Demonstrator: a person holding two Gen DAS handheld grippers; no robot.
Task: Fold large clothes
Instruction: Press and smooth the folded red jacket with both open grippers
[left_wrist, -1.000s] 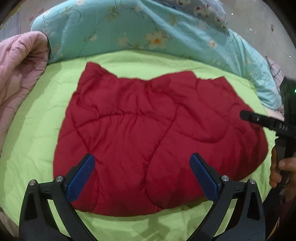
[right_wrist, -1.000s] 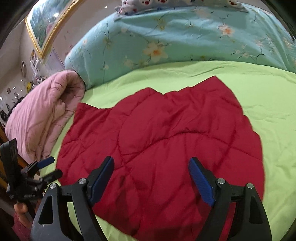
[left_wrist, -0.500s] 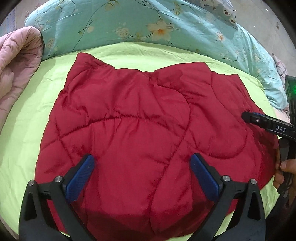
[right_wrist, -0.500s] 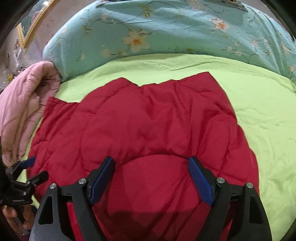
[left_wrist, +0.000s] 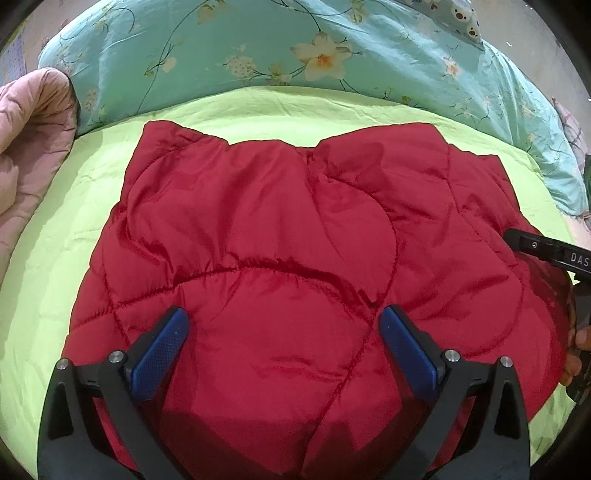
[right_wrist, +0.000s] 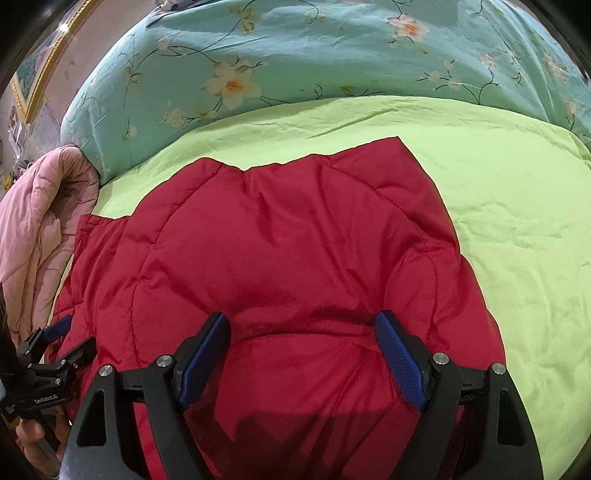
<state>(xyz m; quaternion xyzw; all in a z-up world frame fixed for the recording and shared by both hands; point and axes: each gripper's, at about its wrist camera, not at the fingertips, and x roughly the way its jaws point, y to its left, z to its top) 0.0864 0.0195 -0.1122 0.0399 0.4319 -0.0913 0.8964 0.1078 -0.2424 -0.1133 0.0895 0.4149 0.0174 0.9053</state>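
Red quilted jacket (left_wrist: 295, 258) lay on lime sheet (left_wrist: 55, 258), left gripper (left_wrist: 284, 347) and right gripper (right_wrist: 303, 350) jaws spread above it, gilt picture frame (right_wrist: 40, 77) visible only from right wrist.

Red quilted garment (left_wrist: 280, 266) on green sheet (left_wrist: 55, 266), left hand-held gripper (left_wrist: 282, 332) spread above

I see a deep red quilted jacket (left_wrist: 280, 266) on a lime-green bed sheet (left_wrist: 44, 258) — behind it a teal duvet (left_wrist: 229, 44) printed with pale flowers, a dusty pink quilt (left_wrist: 26, 147) at the side. My gripper pads (left_wrist: 159, 354) are blue on black frames.
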